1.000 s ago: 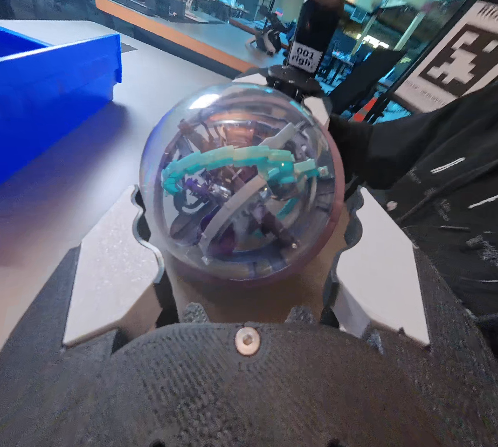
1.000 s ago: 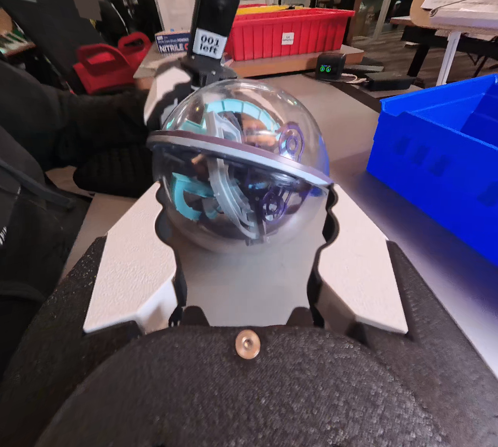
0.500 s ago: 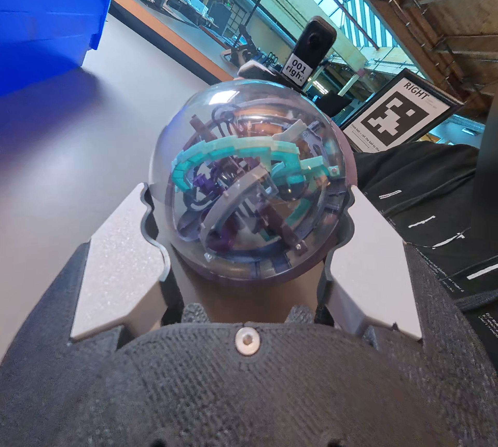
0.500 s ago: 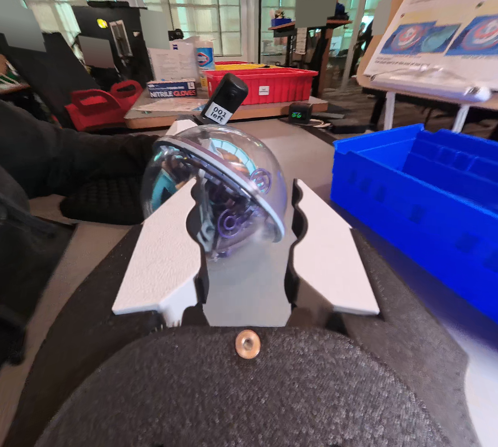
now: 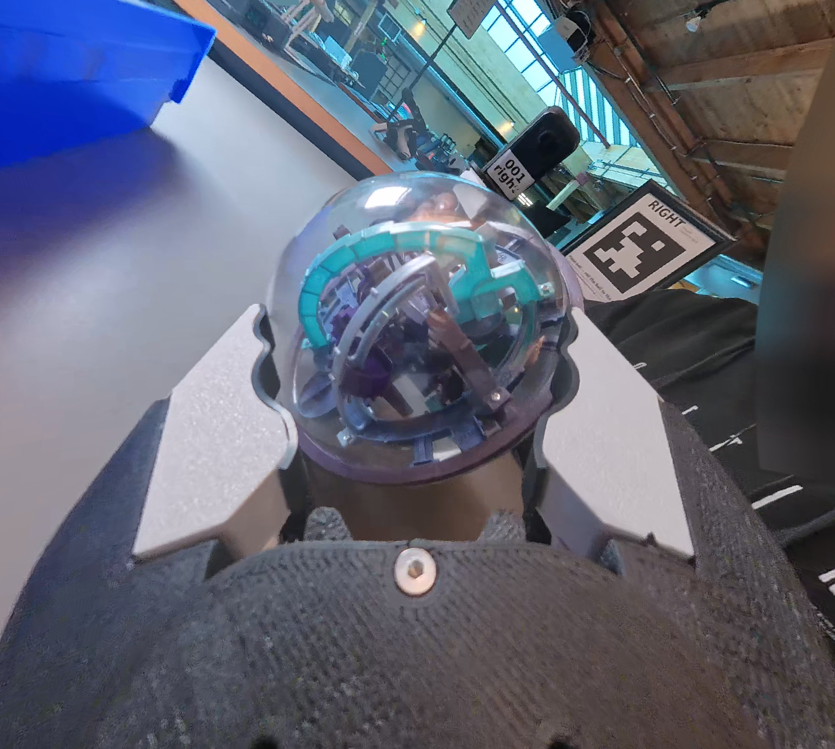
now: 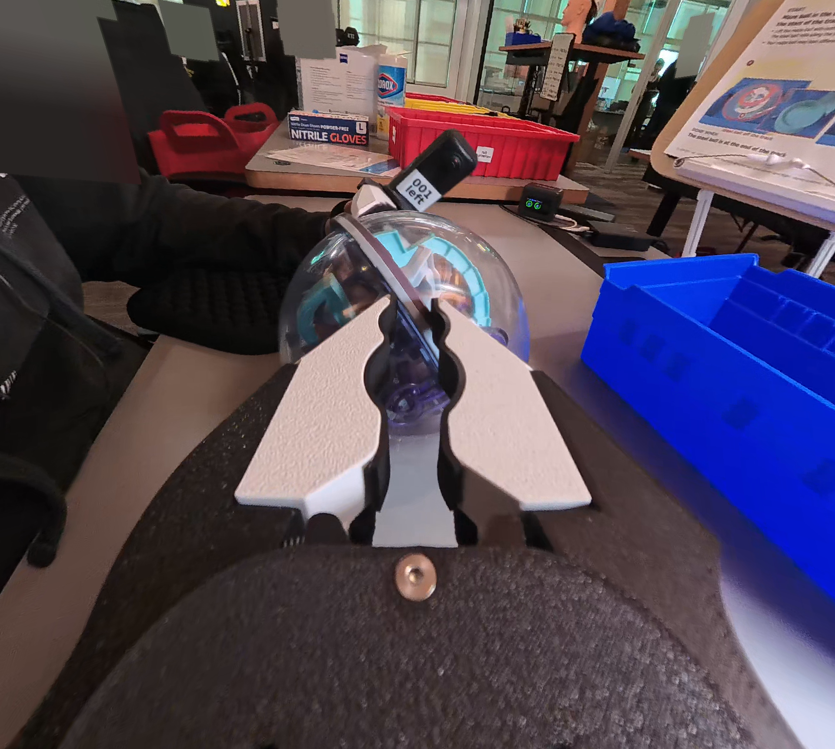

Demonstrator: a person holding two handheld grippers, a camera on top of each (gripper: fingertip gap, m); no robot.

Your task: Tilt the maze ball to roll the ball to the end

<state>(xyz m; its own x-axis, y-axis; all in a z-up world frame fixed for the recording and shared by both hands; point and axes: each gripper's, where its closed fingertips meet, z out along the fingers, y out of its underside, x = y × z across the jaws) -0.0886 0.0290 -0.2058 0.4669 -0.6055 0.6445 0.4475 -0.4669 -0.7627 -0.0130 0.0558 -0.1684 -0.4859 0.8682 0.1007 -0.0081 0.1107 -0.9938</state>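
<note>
– Since a second ago, as the left gripper (image 5: 415, 309) has kept its clamp on the maze ball (image 5: 420, 357), what has changed?

– The right gripper (image 6: 411, 303) has. Its white fingers (image 6: 325, 402) stood wide around the globe; now they are nearly together, pinching the dark rim band that runs between their tips. The ball has also tipped: that band lay almost level and now slants steeply from 11 o'clock to 5 o'clock in the right wrist view.

– Where is the ball?

– Held above the grey table (image 5: 135, 275), between both tools, with the blue bin (image 6: 705, 366) at 3 o'clock in the right wrist view. I cannot make out the small ball inside.

– Any writing?

– A white sticker (image 6: 420, 190) sits on the left tool's camera, and the right one carries another (image 5: 510, 178). A framed black-and-white marker board (image 5: 632, 248) stands at 2 o'clock in the left wrist view. At 12 o'clock in the right wrist view are a printed glove box (image 6: 327, 131), a branded wipes tub (image 6: 391, 86) and a tagged red bin (image 6: 479, 140); a printed sheet (image 6: 768, 95) leans at 2 o'clock.
</note>
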